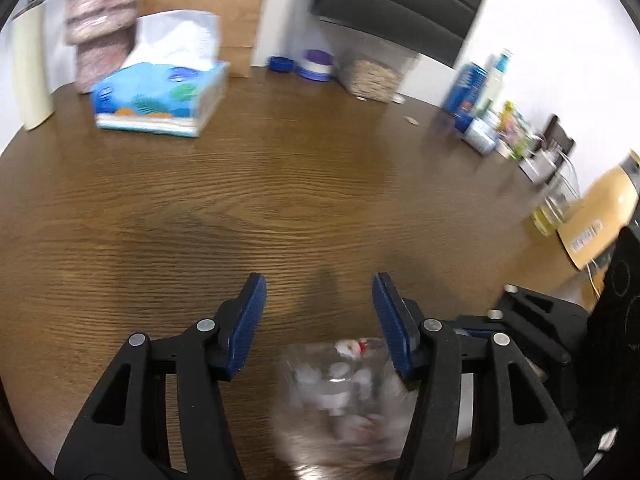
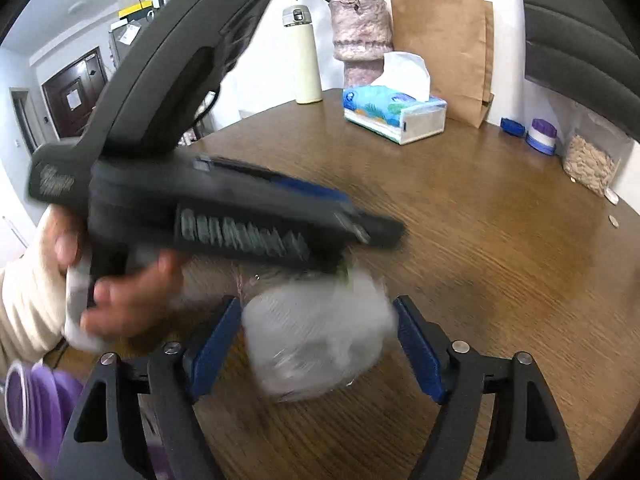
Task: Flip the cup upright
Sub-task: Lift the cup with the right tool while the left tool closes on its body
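A clear plastic cup (image 2: 316,336) with pale printed marks is blurred with motion over the wooden table (image 2: 500,240). In the right wrist view it sits between the open blue pads of my right gripper (image 2: 316,312), touching neither pad clearly. My left gripper comes in from the left just above the cup, its tip (image 2: 376,232) over the cup's far edge. In the left wrist view the cup (image 1: 344,392) lies low between the fingers of my left gripper (image 1: 320,292), against the right pad (image 1: 394,324). Both grippers' jaws stand wide apart.
A blue tissue box (image 1: 160,96), a cream flask (image 2: 306,56), a pink vase (image 2: 360,32) and a brown paper bag (image 2: 444,48) stand at the table's far side. Jars and bottles (image 1: 480,96) line the right edge. A purple object (image 2: 36,404) is at the near left.
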A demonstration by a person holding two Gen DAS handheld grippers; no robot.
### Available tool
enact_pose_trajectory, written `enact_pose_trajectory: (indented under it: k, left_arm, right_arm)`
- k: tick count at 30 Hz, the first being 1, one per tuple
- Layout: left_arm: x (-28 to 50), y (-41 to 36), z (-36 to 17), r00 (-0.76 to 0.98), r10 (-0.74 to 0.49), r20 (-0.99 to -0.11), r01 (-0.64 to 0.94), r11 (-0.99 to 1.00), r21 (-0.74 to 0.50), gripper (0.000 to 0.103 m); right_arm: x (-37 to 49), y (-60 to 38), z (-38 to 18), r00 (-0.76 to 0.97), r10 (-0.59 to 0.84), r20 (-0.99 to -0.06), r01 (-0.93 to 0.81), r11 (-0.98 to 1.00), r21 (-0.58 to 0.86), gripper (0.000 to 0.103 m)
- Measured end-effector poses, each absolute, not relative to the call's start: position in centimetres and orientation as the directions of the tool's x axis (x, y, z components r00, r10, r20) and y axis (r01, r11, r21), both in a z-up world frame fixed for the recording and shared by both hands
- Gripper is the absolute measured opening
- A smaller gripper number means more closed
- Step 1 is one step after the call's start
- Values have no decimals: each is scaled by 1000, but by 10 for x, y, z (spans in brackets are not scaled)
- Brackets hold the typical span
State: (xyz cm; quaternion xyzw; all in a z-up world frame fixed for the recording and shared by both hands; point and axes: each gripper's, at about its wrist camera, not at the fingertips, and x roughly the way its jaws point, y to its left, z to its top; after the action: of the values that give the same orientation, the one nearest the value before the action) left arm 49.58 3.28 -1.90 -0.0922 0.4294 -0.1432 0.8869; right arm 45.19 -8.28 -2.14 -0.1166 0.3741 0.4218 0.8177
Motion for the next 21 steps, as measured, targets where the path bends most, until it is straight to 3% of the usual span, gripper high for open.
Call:
enact_pose_trajectory:
  k: [4, 10, 13, 14, 21]
  left_arm:
    - [495, 54, -22, 606, -292, -740, 96, 950, -296, 51]
    - [485, 51, -5, 644, -353, -678, 148, 928, -342, 51]
    - [478, 42, 4, 627, -429, -650, 227, 899, -375, 64]
    - [478, 35, 4, 612, -432, -662, 245, 900, -361, 71]
    - [474, -3, -9, 580, -341, -740, 313, 932, -184, 71]
  right_arm:
    - [466, -108, -19, 416, 565, -713, -717, 686, 125, 82]
    - [483, -120, -17, 468, 516, -718, -634, 762, 135, 82]
    - [482, -120, -16, 488, 497, -718, -617, 778, 118, 82]
    - [481, -122, -15, 490, 492, -720, -610, 783, 120, 82]
    - [491, -140, -14, 512, 460, -725, -528, 835, 157, 82]
